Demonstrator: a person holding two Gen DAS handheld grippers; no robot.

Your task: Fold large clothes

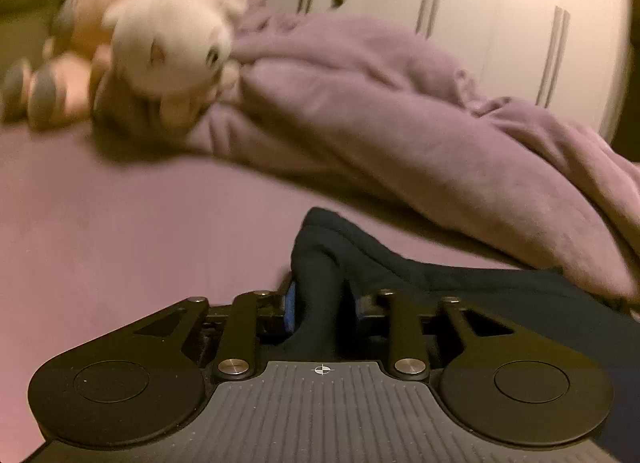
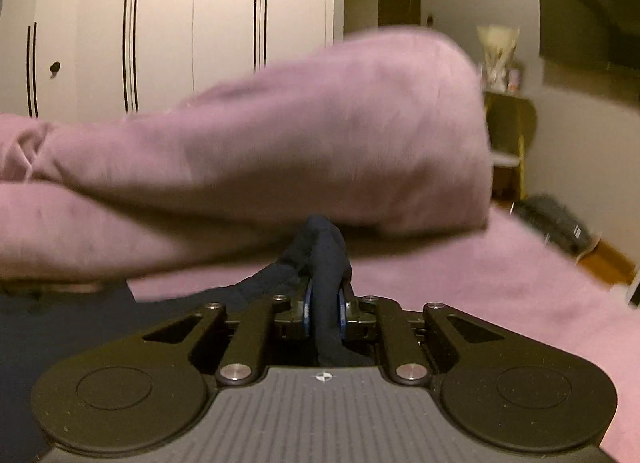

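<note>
- One dark navy soft fabric garment (image 1: 460,283) lies on the pink bedsheet (image 1: 120,223), a bunched edge raised in each gripper.
- The left gripper (image 1: 320,303) stands partly spread around its fold; whether the pads press I cannot tell.
- The right gripper (image 2: 325,307) pinches a thick rolled edge.
- It looks light, limp and droopy, best held at corners or hems.
- Beside it: one mauve fleece blanket (image 1: 400,111), two plush toys (image 1: 168,35).

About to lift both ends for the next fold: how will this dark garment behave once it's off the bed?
The dark garment is probably floppy: it bunches in the left gripper and right gripper. Its middle will likely sag. The thick bunches suggest some weight.
</note>
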